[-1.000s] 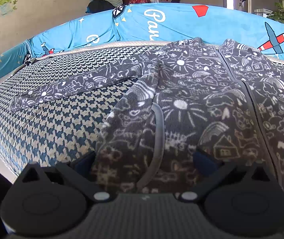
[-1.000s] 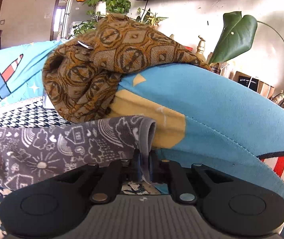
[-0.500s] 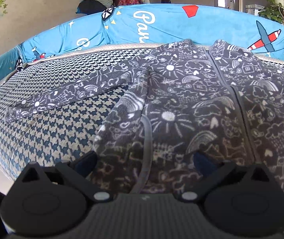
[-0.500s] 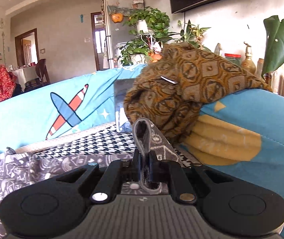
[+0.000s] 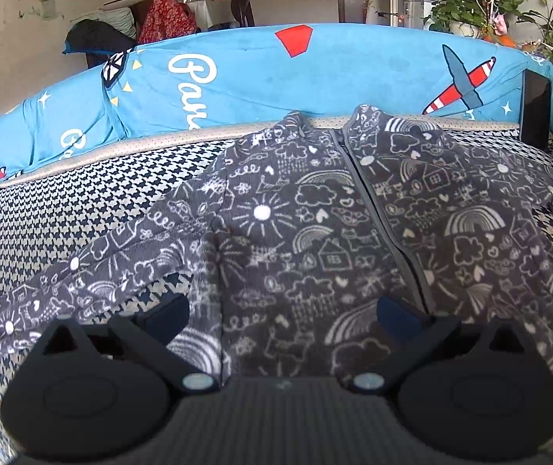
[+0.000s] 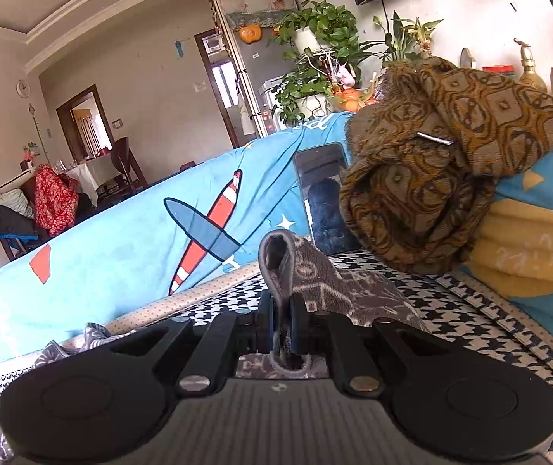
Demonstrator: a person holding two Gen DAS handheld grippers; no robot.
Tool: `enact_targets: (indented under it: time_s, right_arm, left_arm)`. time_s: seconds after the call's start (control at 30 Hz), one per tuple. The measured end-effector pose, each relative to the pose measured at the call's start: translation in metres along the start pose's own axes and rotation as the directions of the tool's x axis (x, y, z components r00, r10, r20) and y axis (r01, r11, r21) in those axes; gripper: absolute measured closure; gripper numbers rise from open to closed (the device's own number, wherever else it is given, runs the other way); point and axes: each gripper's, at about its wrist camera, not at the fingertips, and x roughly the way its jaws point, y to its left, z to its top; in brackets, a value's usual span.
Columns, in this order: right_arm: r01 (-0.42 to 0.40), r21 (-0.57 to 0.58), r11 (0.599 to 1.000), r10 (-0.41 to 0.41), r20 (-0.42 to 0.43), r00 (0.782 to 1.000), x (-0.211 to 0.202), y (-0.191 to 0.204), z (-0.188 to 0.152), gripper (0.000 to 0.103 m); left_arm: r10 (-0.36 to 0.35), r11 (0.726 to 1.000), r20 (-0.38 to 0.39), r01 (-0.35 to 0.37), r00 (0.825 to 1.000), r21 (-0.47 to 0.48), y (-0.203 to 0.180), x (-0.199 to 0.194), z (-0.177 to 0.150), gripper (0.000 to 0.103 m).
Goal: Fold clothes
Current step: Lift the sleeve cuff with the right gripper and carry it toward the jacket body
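A grey fleece zip jacket [image 5: 315,232], printed with white doodles of suns, clouds and houses, is spread front-up on the houndstooth sofa seat [image 5: 63,209], its collar laid toward the back edge of the seat beneath the blue aeroplane-print cover [image 5: 261,77]; it appears to have been laid flat so that the sleeves can be folded in over the body. The left sleeve [image 5: 82,271] is stretched out toward the seat's left edge, where it is not yet folded. The left gripper [image 5: 282,310] is held low over the hem near the front edge of the seat, its fingers spread wide with nothing between them, probably placed to steady or take the lower body. The right gripper [image 6: 280,321] is seen with its fingers pressed together on the grey-bound cuff [image 6: 276,255] of the right sleeve, the cloth rising in a loop above the pinch; the cuff is judged to be gripped so that the sleeve can be carried across the front. Beside it, at the seat's right end, a brown patterned blanket [image 6: 451,162] is heaped on a blue and yellow cushion [image 6: 536,240], and a phone [image 6: 323,197] is propped against the backrest.
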Motion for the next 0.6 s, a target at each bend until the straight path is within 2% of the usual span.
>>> enact_targets:
  time_s: [0.17,0.4,0.5,0.6]
  right_arm:
    - [-0.033,-0.015,0.999,0.033,-0.003,0.999,0.013,0.029,-0.004,0.094]
    - [-0.114,-0.067,0.991,0.113,-0.019,0.993,0.025,0.082,-0.015,0.094]
    - [-0.178,-0.123,0.976,0.178,-0.012,0.984,0.023,0.109,-0.021,0.094]
    - [-0.280,-0.156,0.947,0.279,-0.025,0.960,0.019,0.134,-0.030,0.094]
  left_arm:
    - [-0.046,0.991,-0.043,0.040,0.998,-0.127,0.020,0.027,0.009,0.000]
    - [-0.022,0.985,-0.024,0.018,0.999,-0.169,0.038,0.038,0.024,0.000]
    - [-0.014,0.977,-0.033,0.007,0.999,-0.212,0.050,0.040,0.025,0.000]
    - [0.013,0.962,-0.018,-0.017,1.000,-0.273,0.067,0.036,0.028,0.000]
